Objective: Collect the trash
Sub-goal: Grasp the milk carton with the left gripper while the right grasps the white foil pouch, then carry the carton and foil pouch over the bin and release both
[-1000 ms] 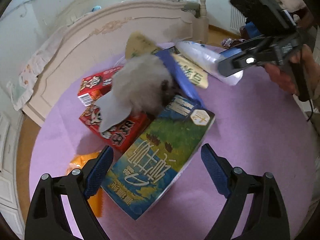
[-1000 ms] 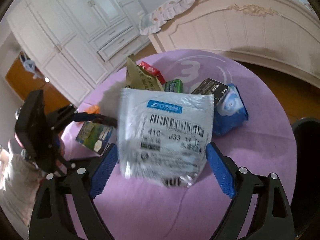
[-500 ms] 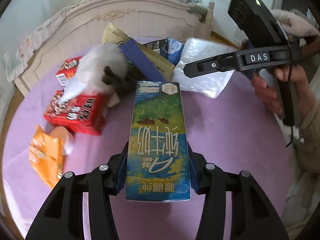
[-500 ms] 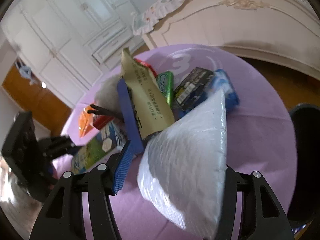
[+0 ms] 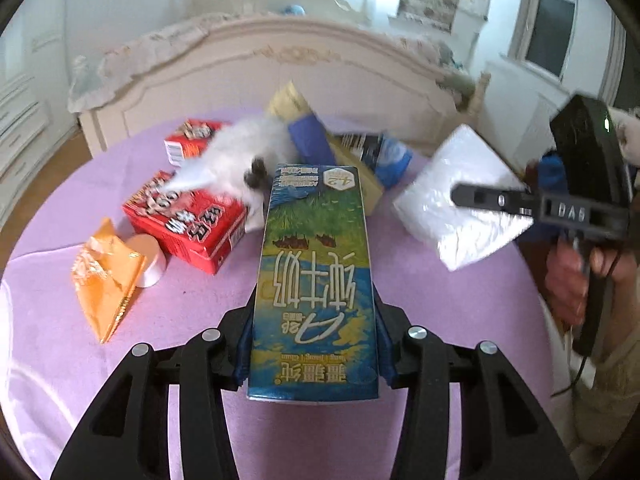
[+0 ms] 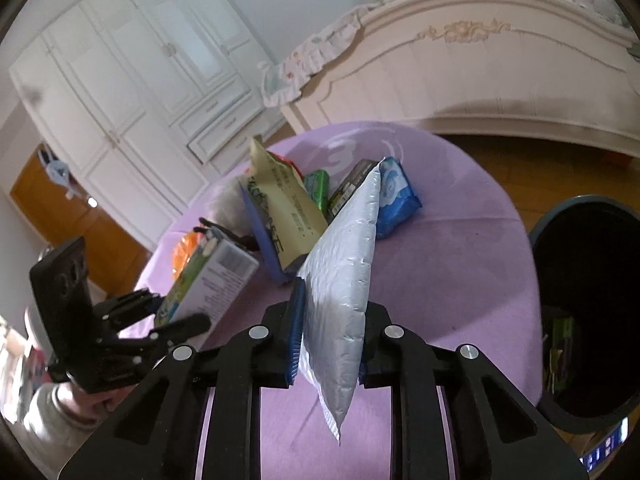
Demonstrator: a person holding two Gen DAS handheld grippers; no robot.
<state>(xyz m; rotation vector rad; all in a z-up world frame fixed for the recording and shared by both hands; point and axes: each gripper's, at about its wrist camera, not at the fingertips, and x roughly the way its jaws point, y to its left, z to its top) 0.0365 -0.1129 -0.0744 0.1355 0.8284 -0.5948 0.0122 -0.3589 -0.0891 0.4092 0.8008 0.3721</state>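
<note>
While the left claw [image 5: 314, 354] squeezes the stiff, light milk box [image 5: 316, 276] low in the frame by its sides, the right claw [image 6: 326, 346], just closing, pinches the soft, slippery silver bag [image 6: 346, 276] near its bottom end.

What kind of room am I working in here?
Most likely a bedroom: a carved cream bed frame stands behind the purple table, with white wardrobe doors along the wall.

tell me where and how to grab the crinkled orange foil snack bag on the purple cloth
Judging by its pose, take the crinkled orange foil snack bag by its raised, puckered upper end, coming from above with the jaws across its width. The lower part tapers flat onto the purple cloth, leaving little to pinch, and the small pale cup crowds its right side.
</note>
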